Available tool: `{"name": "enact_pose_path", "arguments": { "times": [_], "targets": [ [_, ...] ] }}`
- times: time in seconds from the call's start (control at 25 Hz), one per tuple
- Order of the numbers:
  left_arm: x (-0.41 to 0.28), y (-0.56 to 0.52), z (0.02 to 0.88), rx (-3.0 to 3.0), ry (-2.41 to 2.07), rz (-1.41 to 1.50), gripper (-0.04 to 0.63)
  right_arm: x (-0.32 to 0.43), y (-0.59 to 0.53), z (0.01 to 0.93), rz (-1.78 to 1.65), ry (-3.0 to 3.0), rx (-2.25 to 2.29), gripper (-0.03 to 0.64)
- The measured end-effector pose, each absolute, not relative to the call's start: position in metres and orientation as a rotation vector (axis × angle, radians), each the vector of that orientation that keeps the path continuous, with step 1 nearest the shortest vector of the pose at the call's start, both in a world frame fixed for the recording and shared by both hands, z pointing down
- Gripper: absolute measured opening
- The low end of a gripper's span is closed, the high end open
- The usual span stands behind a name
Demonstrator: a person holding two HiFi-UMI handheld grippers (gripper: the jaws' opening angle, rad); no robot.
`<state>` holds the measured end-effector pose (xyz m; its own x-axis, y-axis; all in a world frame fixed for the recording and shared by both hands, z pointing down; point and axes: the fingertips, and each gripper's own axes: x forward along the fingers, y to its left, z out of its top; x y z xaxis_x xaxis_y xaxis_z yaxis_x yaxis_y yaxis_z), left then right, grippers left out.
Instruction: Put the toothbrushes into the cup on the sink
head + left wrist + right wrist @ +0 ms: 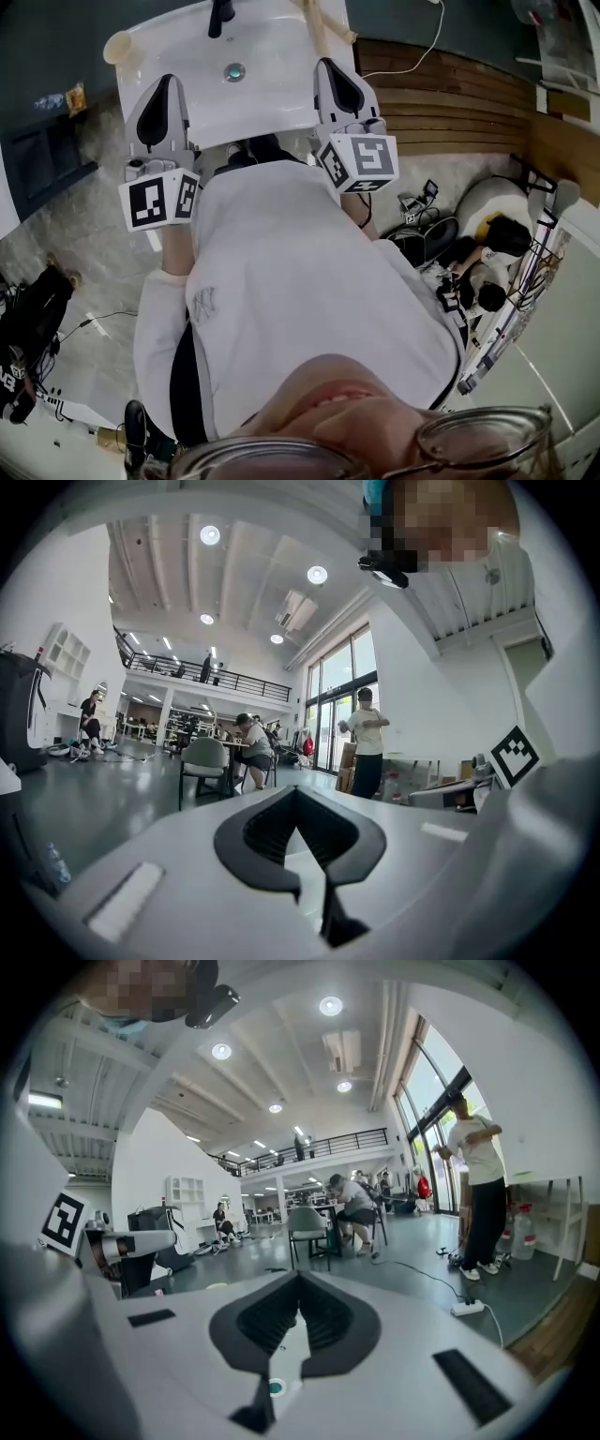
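Note:
In the head view a white sink (281,112) lies ahead. A beige cup (119,46) stands on its far left corner. Pale wooden toothbrushes (322,30) lie along its right rim. My left gripper (167,81) hangs over the sink's near left part, its jaws together and empty. My right gripper (327,64) is over the near right edge, just short of the toothbrushes, also shut with nothing held. In the left gripper view the left gripper (296,791) has its tips meeting. The right gripper view shows the right gripper (300,1277) closed too, with the sink's drain (275,1387) glimpsed below.
A black faucet (221,15) stands at the sink's back, the drain (234,71) in its middle. A white cable (412,56) runs over wooden boards to the right. Bags and gear (487,234) lie on the floor at right. A standing person (366,742) and a chair (204,761) show beyond.

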<state>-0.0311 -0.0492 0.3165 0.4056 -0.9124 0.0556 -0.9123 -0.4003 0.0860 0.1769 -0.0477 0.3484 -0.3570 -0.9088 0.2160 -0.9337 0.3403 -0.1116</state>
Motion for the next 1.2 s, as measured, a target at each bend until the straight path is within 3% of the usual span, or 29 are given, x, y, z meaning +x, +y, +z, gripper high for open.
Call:
{"name": "enact_pose_path", "arguments": {
  "times": [0.84,1.2],
  "targets": [
    [0.022,-0.103,0.311,2.645,-1.508,-0.003,0.0,0.214,-0.085,0.359,0.378,-2.391,1.783,0.008],
    [0.012,-0.113,0.297,2.657,-1.499,-0.018,0.0,0.222,-0.102,0.359,0.346,-2.333,1.799,0.008]
  ]
}}
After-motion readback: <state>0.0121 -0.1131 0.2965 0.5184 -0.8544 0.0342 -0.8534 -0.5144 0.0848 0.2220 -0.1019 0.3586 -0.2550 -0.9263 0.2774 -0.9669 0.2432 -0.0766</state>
